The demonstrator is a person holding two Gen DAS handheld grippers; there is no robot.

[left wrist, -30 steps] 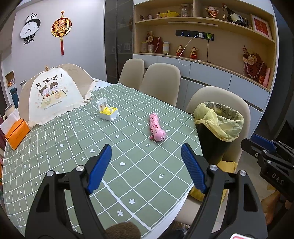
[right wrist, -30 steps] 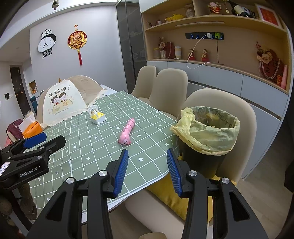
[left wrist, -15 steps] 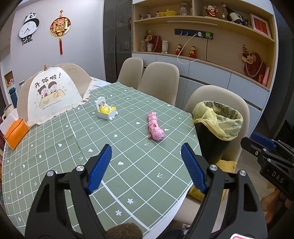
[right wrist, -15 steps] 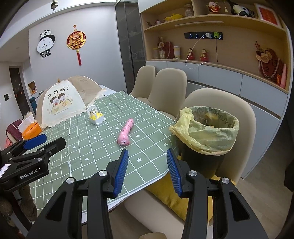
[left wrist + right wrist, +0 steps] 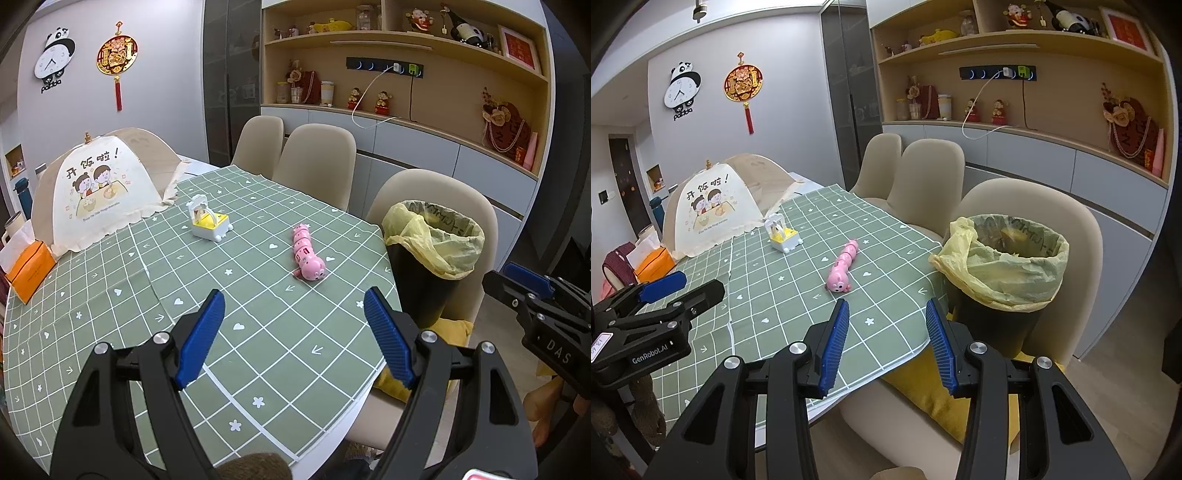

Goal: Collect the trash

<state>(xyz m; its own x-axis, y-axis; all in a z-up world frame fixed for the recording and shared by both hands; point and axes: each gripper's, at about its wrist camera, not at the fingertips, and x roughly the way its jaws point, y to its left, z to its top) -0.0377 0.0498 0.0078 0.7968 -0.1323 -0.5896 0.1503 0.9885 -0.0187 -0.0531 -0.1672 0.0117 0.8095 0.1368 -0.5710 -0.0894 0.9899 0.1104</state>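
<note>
Nearest the cameras, the left claw (image 5: 293, 332) hung over the near edge of the surface (image 5: 258, 332) with its blue pads spread wide and nothing between them, and the right claw (image 5: 886, 338) sat over the near right corner, its pads parted less widely and likewise empty. Neither touched anything. Just past the right claw, off the right edge of the surface, a black bin (image 5: 1001, 295) lined with a yellow bag (image 5: 1015, 273) stood on a chair seat; something yellowish showed deep inside it, too dim to identify, so whether any trash had already gone in could not be told. Farther in, towards the right edge, a pink caterpillar toy (image 5: 308, 256) lay on the green checked cloth, near the bin but apart from it. Beyond it, nearer the middle, sat a small white and yellow toy (image 5: 208, 225). At the far left stood a mesh food cover (image 5: 99, 195) with an orange tissue box (image 5: 31, 271) at its left. No obvious scrap or wrapper lay on the cloth. By these views, if the two small toys were the items to collect, both remained where they lay and the collecting was at best partly done.
</note>
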